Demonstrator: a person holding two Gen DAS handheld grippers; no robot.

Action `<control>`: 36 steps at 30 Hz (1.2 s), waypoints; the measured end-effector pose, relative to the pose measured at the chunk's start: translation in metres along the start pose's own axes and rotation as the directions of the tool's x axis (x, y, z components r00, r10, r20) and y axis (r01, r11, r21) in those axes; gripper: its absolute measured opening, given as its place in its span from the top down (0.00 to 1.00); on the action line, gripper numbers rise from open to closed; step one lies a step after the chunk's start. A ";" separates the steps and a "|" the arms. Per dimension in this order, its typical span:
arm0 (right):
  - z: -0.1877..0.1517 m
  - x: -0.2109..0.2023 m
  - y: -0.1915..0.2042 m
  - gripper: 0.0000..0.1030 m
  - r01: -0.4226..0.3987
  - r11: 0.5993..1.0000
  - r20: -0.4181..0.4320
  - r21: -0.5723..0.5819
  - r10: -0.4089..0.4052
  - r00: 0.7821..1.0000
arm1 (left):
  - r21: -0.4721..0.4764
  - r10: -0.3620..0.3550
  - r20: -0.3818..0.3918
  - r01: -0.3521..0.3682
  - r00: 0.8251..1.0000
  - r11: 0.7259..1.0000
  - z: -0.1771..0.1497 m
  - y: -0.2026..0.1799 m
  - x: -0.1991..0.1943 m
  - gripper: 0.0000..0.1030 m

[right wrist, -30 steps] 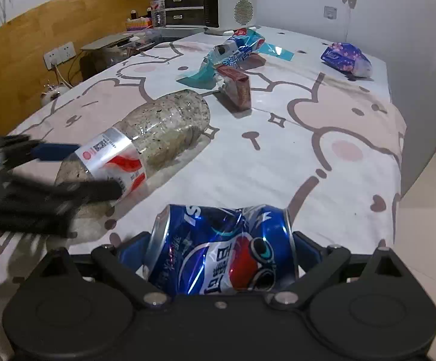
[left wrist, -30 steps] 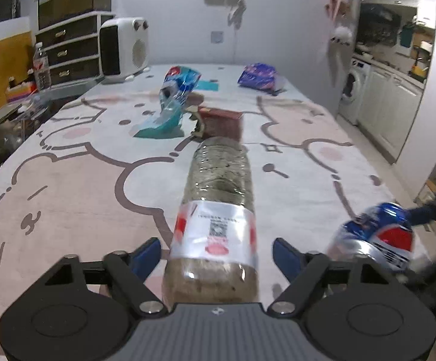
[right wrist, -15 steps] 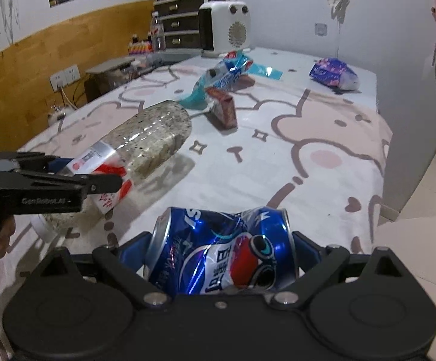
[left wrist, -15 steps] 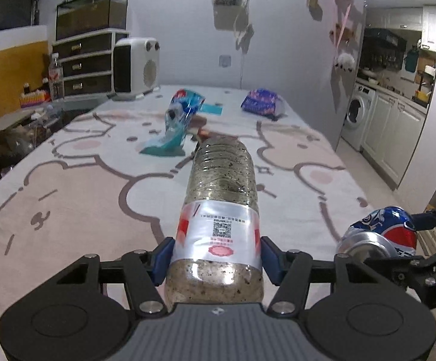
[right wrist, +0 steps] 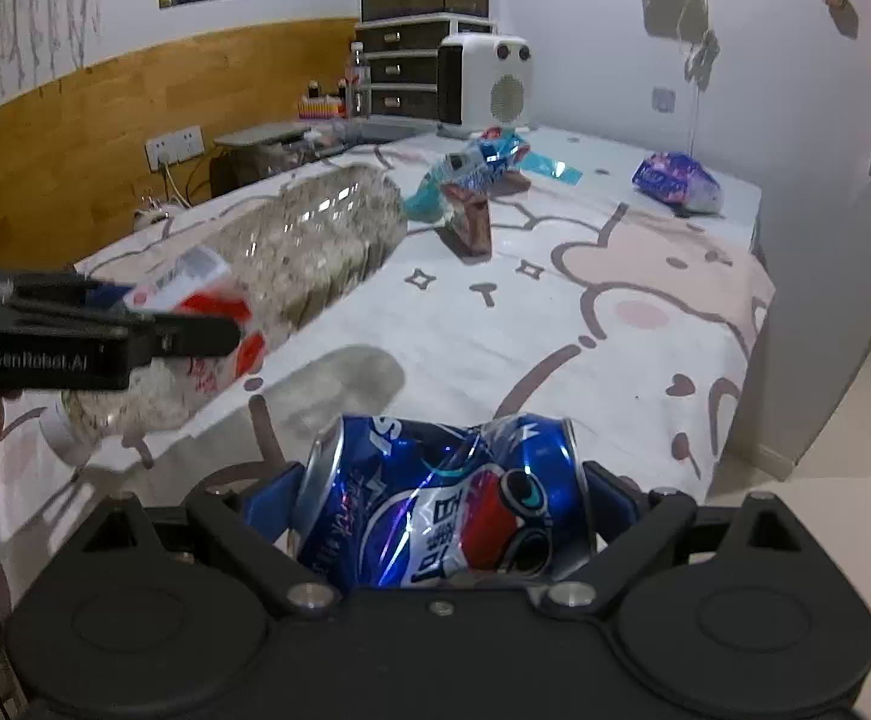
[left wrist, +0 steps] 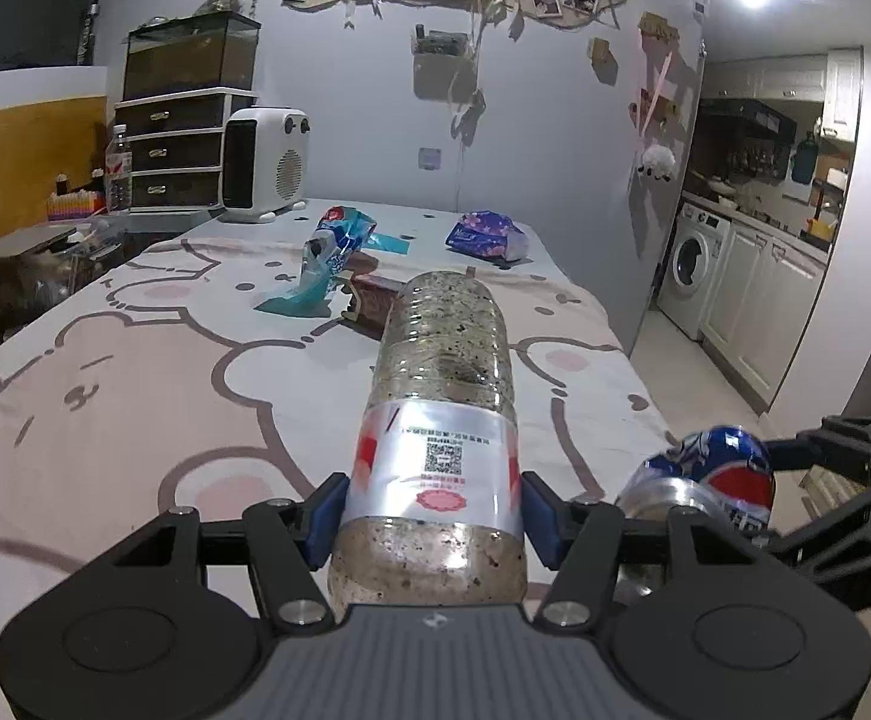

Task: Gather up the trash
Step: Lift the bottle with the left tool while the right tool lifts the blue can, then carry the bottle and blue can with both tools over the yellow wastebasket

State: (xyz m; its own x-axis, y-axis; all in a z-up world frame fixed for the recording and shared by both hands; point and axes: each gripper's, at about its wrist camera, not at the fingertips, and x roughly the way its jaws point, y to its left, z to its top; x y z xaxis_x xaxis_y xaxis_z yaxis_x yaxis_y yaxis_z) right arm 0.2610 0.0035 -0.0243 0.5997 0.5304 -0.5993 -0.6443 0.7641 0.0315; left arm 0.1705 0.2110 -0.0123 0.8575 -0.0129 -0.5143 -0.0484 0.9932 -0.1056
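Note:
A clear plastic bottle (left wrist: 441, 384) with a silver and red label is lifted off the table, and my left gripper (left wrist: 435, 507) is shut on its labelled end. From the right wrist view the same bottle (right wrist: 291, 264) hangs at the left above its shadow. A dented blue cola can (right wrist: 441, 504) lies crosswise in my right gripper (right wrist: 435, 501), which is shut on its two ends. The can (left wrist: 705, 480) also shows at the lower right of the left wrist view.
On the cartoon-print tablecloth (left wrist: 135, 396) farther back lie a blue snack wrapper (left wrist: 330, 258), a small brown box (left wrist: 375, 297) and a purple packet (left wrist: 486, 234). A white heater (left wrist: 261, 165) and drawers (left wrist: 171, 150) stand at the far end. The table's right edge drops to the floor.
The left jaws closed onto the bottle, which then rose off the table. Both grippers pulled back and tilted up, so more of the room shows. The can stayed gripped.

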 end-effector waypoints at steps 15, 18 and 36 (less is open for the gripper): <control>-0.006 -0.086 -0.049 0.07 0.120 0.988 0.180 0.092 -0.135 0.974 | 0.070 -0.032 0.098 0.026 0.995 0.997 0.017 -0.077 -0.029 0.41; -0.018 -0.102 -0.068 0.07 0.153 0.980 0.191 0.126 -0.175 0.966 | 0.081 -0.065 0.098 0.057 0.993 0.995 0.017 -0.102 -0.026 0.41; -0.113 -0.176 -0.185 0.07 0.345 0.883 0.143 0.318 -0.405 0.903 | 0.132 -0.237 0.007 0.234 0.971 0.963 -0.013 -0.260 0.028 0.41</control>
State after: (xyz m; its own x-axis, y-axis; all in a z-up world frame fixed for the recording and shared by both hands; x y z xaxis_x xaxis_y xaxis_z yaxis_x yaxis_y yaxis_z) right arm 0.2209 -0.2724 -0.0148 0.8705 0.2222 -0.4392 -0.2108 0.9746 0.0752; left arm 0.2003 -0.0493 -0.0102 0.8478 -0.2475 -0.4690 0.2220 0.9688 -0.1100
